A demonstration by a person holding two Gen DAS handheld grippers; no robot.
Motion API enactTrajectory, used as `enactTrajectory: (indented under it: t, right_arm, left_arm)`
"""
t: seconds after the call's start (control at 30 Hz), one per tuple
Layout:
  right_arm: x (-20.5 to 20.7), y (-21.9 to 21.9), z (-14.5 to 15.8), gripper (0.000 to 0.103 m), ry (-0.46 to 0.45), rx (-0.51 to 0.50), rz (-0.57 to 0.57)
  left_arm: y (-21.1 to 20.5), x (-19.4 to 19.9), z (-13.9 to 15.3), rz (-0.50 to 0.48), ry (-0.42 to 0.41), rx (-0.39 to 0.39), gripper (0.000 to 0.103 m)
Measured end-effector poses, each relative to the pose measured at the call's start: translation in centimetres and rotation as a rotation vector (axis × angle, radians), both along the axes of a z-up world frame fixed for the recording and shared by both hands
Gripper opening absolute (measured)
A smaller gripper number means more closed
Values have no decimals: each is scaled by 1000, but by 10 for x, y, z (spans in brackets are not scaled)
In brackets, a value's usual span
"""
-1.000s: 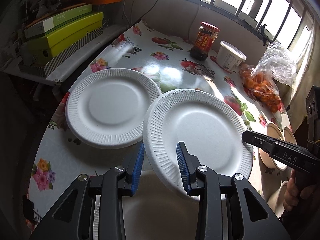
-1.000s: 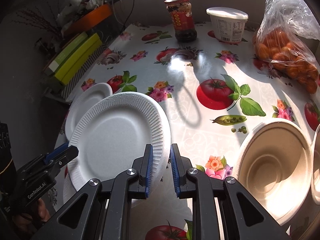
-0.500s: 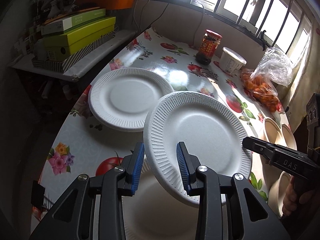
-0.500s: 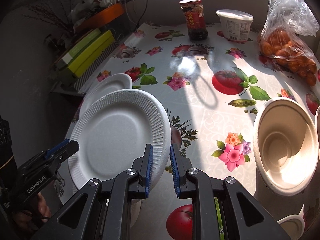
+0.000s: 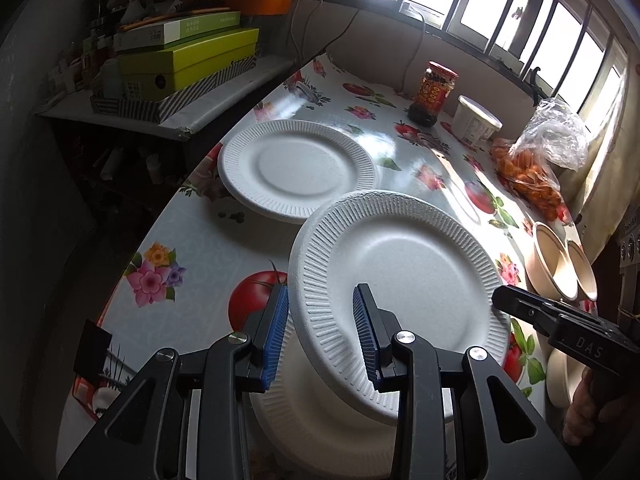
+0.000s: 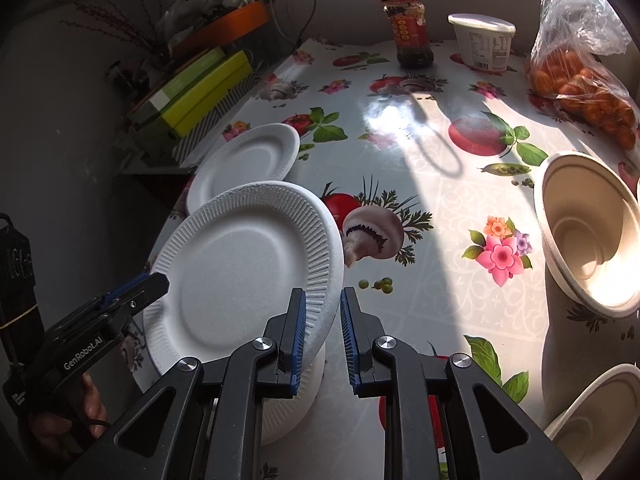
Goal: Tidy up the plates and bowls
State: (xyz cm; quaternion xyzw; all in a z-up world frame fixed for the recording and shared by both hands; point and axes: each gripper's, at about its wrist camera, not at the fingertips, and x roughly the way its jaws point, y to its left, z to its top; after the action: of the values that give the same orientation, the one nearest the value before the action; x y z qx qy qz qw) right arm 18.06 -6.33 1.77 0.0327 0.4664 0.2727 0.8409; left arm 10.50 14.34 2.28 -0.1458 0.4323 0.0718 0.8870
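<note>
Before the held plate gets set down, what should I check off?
1. Left gripper shut on the held plate at its rim: ok.
2. Right gripper shut on the opposite rim: ok.
3. White plate stack lies under the held plate: ok.
4. Held plate centred over that stack: cannot tell, the stack is mostly hidden.
5. Bowls stand apart, off to the right: ok.
</note>
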Motion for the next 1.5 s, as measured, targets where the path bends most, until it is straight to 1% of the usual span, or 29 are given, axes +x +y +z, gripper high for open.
enactTrajectory:
  t: [0.17,0.4,0.53,0.77,1.5]
  right_arm:
    - [-12,6,-4,18,-17,-9,15]
    - [-22,8,-17,18,11,0,31]
    - [-26,10,-20,18,10,-6,28]
    - [-33,12,-26,18,13,-14,33]
    - [-36,13,-30,19,20,-26,19]
  left_arm:
    - [4,-10,-4,16,4,-7,35]
    - [8,-22,-10,33,7,2,35]
    - [7,-28,-14,28,12,14,35]
    - [9,-35,-24,39,34,-1,35]
    - [7,-38,-33,31,57,4,35]
